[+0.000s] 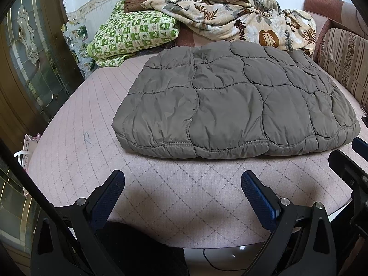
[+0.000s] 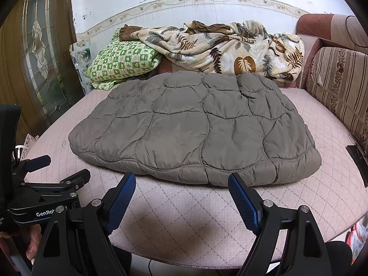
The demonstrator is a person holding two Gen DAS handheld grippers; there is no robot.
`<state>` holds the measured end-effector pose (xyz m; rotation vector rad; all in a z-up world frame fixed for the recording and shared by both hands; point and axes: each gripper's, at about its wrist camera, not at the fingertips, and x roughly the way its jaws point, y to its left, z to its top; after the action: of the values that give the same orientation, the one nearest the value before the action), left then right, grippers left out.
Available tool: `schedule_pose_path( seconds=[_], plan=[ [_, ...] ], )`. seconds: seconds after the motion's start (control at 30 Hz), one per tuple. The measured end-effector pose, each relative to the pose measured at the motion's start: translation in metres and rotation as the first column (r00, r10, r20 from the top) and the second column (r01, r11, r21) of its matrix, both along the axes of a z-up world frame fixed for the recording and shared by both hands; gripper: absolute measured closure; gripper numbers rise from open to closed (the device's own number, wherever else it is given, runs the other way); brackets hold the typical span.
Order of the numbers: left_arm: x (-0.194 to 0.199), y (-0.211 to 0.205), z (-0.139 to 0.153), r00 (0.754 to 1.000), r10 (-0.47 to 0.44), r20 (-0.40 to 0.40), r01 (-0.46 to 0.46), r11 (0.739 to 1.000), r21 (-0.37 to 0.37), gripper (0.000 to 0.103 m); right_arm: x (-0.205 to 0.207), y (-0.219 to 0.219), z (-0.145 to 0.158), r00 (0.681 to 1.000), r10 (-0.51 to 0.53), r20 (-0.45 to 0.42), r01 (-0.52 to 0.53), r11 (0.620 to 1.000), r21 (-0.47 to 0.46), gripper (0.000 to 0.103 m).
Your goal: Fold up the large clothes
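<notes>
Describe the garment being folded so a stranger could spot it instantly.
Find the pink quilted bed surface. The grey-brown puffer jacket lies folded in its middle. Unlike the green checked bedding and leaf-print blanket behind, it is plain and stitched into puffy panels.

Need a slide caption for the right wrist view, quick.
Open right gripper hovers before the folded grey quilted jacket on the pink cushion.

A home living room: striped sofa (image 2: 333, 87), leaf-print blanket (image 2: 230, 48), stained-glass door (image 2: 39, 46).
</notes>
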<state>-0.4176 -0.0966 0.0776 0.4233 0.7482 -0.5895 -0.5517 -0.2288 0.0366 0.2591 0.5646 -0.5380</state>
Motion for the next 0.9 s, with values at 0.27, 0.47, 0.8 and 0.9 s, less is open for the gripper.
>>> schedule_pose_path(
  seconds=[0.27, 0.47, 0.8, 0.9],
  plan=[
    [0.0013, 0.0007, 0.0005, 1.0, -0.001, -0.002, 0.001, 1.0, -0.001, 0.002, 0.0, -0.0001, -0.0002, 1.0, -0.001, 0.0, 0.001, 1.0, 0.0, 0.017],
    [0.0008, 0.001, 0.0004, 1.0, 0.0, -0.001, 0.0, 1.0, -0.001, 0.002, 0.0001, -0.0004, -0.001, 1.0, -0.002, 0.001, 0.002, 1.0, 0.001, 0.017],
    [0.0016, 0.0016, -0.0009, 1.0, -0.001, -0.003, 0.001, 1.0, -0.002, 0.002, 0.0002, -0.0007, -0.002, 1.0, -0.003, 0.001, 0.003, 1.0, 0.0, 0.017],
    [0.0016, 0.0017, -0.0008, 1.0, -0.001, -0.007, 0.001, 1.0, -0.002, 0.002, -0.0001, -0.0013, -0.0018, 1.0, -0.003, 0.004, 0.003, 1.0, 0.002, 0.017]
  ],
)
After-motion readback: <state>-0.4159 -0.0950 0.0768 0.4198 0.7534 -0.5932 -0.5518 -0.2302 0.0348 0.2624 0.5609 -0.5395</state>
